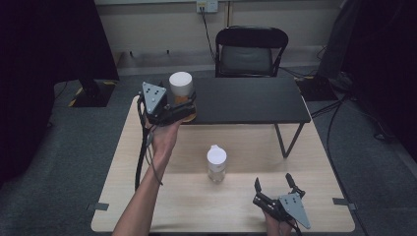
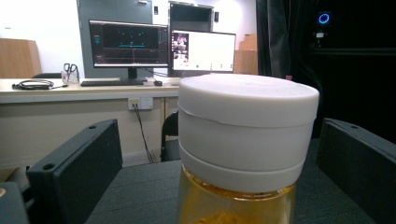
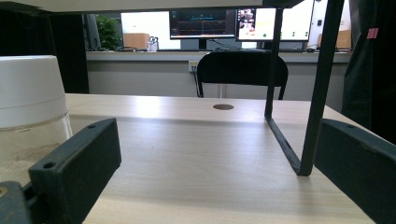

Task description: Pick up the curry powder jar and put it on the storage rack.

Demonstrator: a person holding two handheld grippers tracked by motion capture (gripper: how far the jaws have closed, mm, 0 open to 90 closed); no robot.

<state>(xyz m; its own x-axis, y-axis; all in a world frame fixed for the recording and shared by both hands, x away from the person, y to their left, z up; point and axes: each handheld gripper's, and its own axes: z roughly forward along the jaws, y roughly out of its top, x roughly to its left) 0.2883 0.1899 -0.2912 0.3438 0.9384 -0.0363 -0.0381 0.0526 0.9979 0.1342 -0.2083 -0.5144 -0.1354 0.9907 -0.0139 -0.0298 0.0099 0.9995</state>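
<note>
Jar of amber liquid stands between the spread jaws of the left gripper; right gripper is spread, empty.

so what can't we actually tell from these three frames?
- Amber jar base, left gripper view: cut off by the bottom edge. In the high view the left gripper covers its lower part, so its seating on the black shelf is unclear.
- Clear jar contents, right gripper view: cropped at the left edge.
- Monitor screens: too small to read.
- Right gripper hand, high view: cut by the bottom edge.
</note>
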